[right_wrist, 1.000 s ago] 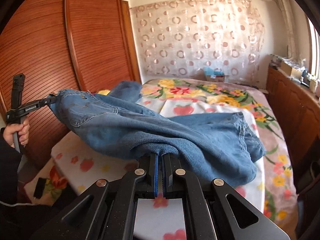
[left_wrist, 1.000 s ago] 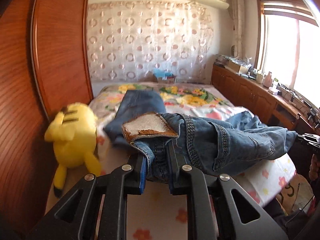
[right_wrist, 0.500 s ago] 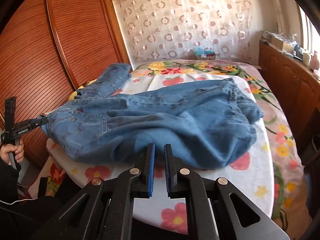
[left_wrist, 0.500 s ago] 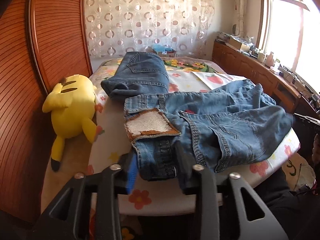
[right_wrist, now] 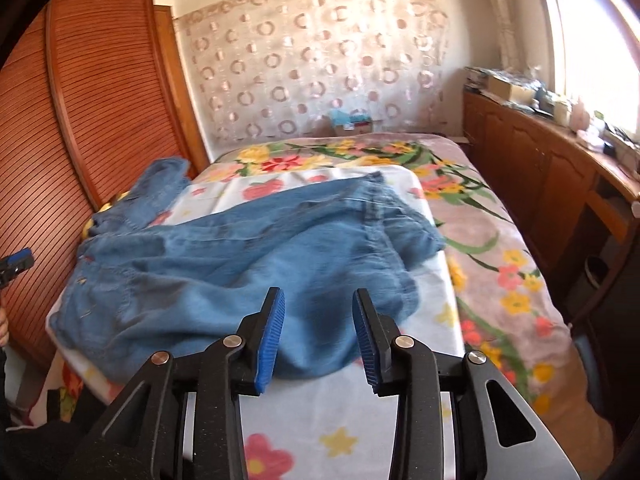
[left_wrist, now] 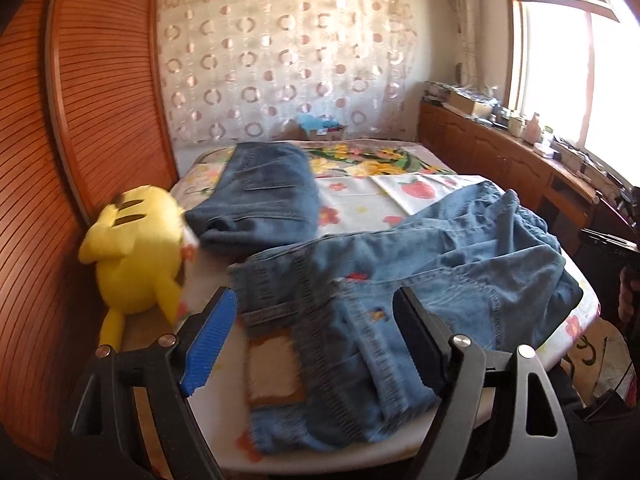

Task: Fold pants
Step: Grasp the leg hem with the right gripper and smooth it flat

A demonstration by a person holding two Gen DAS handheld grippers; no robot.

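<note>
At the bottom of the left wrist view the left gripper [left_wrist: 316, 336] hangs with its fingers spread wide, nothing between them; the blue pad [left_wrist: 208, 340] sits at lower left and the dark one at lower right. Directly beyond and under the gap lies the waistband end of the light blue jeans [left_wrist: 400, 280], with the tan leather patch [left_wrist: 272, 368] showing at lower centre. In the right wrist view the right gripper [right_wrist: 318, 332] is likewise parted and empty, low centre, just in front of the bunched edge of the jeans [right_wrist: 248, 264].

The jeans rest on the flower-print bed sheet [right_wrist: 344, 432], across the middle of both frames, loosely spread and rumpled, the far leg ends heaped toward the right. The step in hand looks like laying the pants flat before the first fold. To do it well, each gripper would best take a firm bite on one edge, waistband on one side and hems on the other, then draw apart to pull out the wrinkles before folding leg onto leg. Pinching only a single layer risks dragging the heap askew.

Further off, at centre left of the left view, a yellow plush toy [left_wrist: 136, 256] lies beside the bed, and a darker folded pair of jeans [left_wrist: 264, 196] sits just behind the light pair, which must not be snagged.
</note>
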